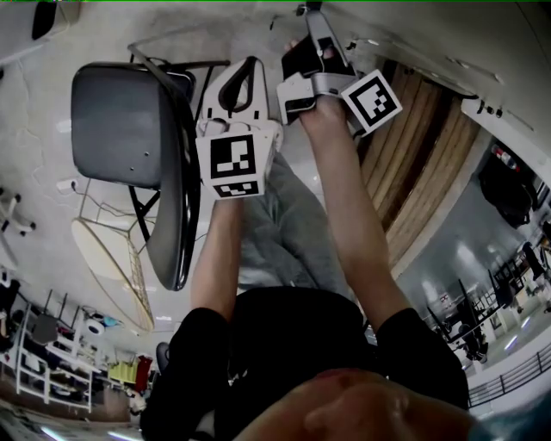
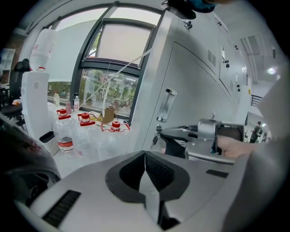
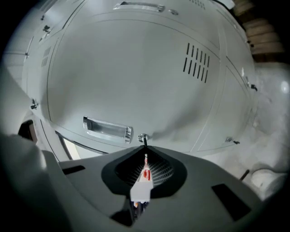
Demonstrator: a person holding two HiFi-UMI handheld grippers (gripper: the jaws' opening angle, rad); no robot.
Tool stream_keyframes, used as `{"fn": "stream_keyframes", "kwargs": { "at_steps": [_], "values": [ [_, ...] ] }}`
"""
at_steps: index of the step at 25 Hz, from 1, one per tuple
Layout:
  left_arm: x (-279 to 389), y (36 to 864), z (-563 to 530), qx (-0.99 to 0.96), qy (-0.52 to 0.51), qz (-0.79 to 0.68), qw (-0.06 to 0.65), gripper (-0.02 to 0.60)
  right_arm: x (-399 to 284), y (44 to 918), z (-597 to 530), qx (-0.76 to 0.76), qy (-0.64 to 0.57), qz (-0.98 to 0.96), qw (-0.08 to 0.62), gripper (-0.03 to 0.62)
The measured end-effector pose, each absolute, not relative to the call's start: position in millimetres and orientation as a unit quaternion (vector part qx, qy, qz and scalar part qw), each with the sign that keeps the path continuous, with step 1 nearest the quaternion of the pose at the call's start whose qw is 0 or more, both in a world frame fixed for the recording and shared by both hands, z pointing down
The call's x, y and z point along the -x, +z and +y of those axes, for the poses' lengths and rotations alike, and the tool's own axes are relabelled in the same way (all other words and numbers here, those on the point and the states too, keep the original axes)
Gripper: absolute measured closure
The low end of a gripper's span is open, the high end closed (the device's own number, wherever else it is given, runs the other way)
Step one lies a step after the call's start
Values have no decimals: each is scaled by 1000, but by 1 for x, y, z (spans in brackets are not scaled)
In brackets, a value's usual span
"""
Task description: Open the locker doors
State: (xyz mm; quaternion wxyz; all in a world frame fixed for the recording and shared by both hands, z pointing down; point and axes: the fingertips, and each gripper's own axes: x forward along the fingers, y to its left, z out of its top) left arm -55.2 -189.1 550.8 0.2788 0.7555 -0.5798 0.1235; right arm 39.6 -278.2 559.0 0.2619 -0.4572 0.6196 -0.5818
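Note:
The grey locker door (image 3: 136,77) fills the right gripper view, with a chrome handle (image 3: 107,128), a small round lock (image 3: 142,137) and vent slots (image 3: 197,63). My right gripper (image 3: 145,152) is shut on a key with a white and red tag (image 3: 144,176), and the key's tip sits in the lock. The left gripper view shows the right gripper (image 2: 165,136) from the side at the lock, below the handle (image 2: 166,105). My left gripper (image 2: 145,158) is shut on nothing, held back from the door. In the head view both the left gripper (image 1: 245,77) and the right gripper (image 1: 312,21) reach forward.
More locker doors (image 2: 235,68) run to the right. Several clear water bottles with red caps (image 2: 68,131) stand on a counter below a window (image 2: 108,86) to the left. A grey chair (image 1: 120,125) is at my left, wooden panelling (image 1: 426,146) at my right.

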Motion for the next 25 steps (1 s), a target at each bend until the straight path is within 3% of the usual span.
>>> {"fn": "stream_keyframes", "kwargs": {
  "at_steps": [7, 11, 15, 17, 18, 25],
  "values": [
    [57, 550, -190, -755, 124, -581, 276, 571, -40, 560, -278, 419, -627, 563, 338, 563],
    [55, 551, -190, -756, 123, -580, 277, 571, -41, 560, -278, 421, -622, 570, 333, 562],
    [53, 550, -190, -758, 123, -578, 277, 571, -37, 550, -279, 424, -582, 625, 301, 546],
    [54, 552, -190, -758, 122, -577, 278, 571, -32, 545, -278, 419, -557, 661, 279, 453],
    [54, 552, -190, -758, 122, -577, 278, 571, -31, 543, -278, 421, -545, 674, 268, 437],
    [53, 554, -192, -764, 141, -575, 257, 571, -31, 533, -276, 476, -435, 750, 147, 425]
  ]
}}
